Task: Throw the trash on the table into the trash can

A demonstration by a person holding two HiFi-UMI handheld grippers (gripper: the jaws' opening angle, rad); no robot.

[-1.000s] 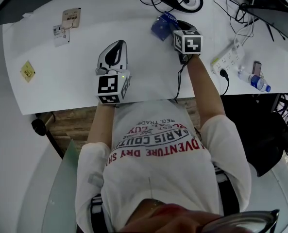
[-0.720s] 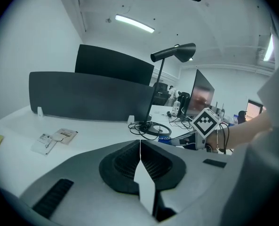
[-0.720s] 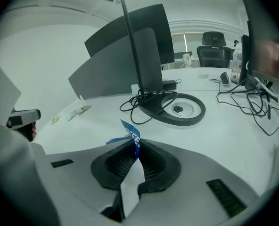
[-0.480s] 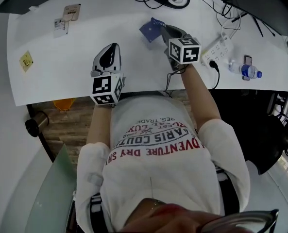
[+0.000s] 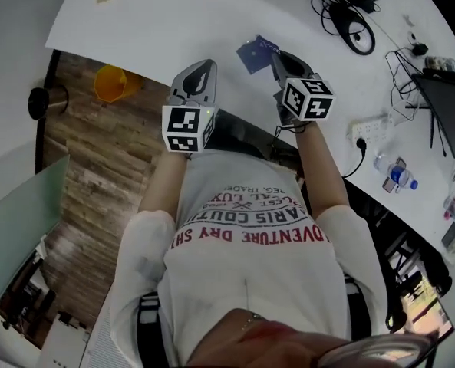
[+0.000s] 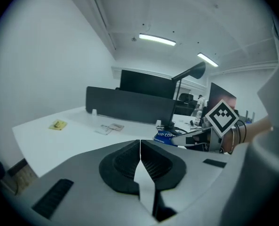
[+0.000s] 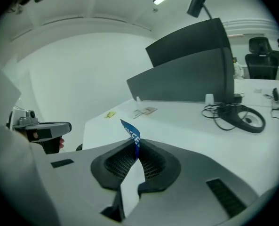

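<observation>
One prob. sachet [image 7: 130, 133] in R jaws.

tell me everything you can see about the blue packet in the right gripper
The blue packet is a thin, flat sachet, glossy like foil or plastic, with white lettering on its face. The right gripper, whose jaws have just been closing, pinches its lower part between the pads, so most of it sticks out past the jaw tips, edge-on and slightly bent. In the head view it sits over the white table near the front edge; only the pads appear to touch it.
</observation>
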